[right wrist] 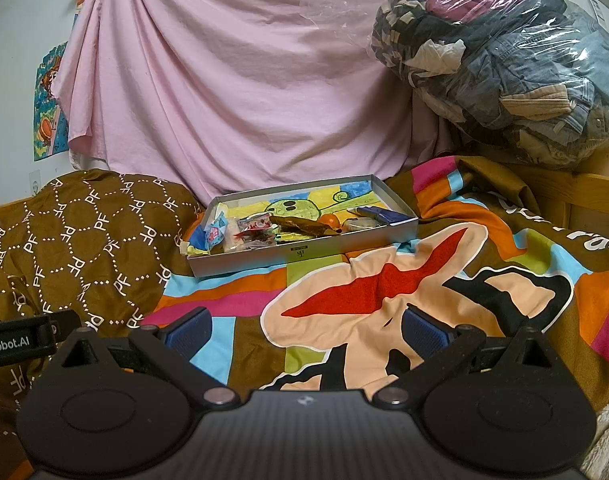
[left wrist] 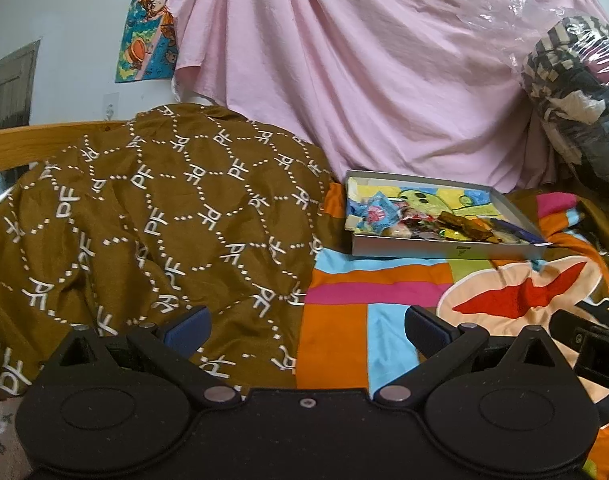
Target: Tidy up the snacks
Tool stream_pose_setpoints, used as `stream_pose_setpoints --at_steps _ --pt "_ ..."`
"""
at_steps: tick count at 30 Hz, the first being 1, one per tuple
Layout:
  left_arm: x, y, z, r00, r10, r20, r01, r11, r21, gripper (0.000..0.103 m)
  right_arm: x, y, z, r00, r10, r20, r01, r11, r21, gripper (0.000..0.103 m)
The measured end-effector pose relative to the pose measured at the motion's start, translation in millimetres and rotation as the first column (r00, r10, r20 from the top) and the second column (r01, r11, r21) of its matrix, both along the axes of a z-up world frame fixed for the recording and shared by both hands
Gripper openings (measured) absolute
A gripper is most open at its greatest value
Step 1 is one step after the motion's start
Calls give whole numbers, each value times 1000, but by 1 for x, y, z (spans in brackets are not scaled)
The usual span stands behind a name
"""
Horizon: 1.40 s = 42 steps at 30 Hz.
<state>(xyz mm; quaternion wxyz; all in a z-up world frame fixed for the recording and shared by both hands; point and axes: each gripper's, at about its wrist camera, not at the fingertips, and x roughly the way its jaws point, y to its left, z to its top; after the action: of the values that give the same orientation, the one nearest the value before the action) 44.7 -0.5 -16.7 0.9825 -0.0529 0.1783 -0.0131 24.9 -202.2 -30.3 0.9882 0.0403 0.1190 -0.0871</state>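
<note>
a flat grey box (right wrist: 304, 254) sits on a bright blanket (right wrist: 384, 300) with many colours. the box is the big thing to look at. inside it lie the snacks (right wrist: 264, 230), all bunched up near its front wall: little blue and white packs, a red one, a long brown one, an orange bit and a dark blue pack at the right end. behind the box hangs a pink sheet (right wrist: 232, 80). left of the box is a brown cloth (left wrist: 144, 220) with white letters. right of the box and higher up is a clear bag of clothes (right wrist: 504, 60).

the left gripper (left wrist: 306, 326) is in front of the box, wide open, with nothing in it. the right gripper (right wrist: 306, 326) is also in front of the box, wide open and holding nothing.
</note>
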Motion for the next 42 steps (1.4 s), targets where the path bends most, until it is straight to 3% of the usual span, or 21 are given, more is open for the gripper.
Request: stream_pose_setpoints --at_steps 14,42 --pt "-2 -8 3 1000 1 1 -1 997 74 102 1 0 -3 1000 -5 -9 5 1000 5 103" --pt "-1 -7 0 1000 2 -5 -2 997 81 102 1 3 -2 1000 -5 -20 5 1000 2 103"
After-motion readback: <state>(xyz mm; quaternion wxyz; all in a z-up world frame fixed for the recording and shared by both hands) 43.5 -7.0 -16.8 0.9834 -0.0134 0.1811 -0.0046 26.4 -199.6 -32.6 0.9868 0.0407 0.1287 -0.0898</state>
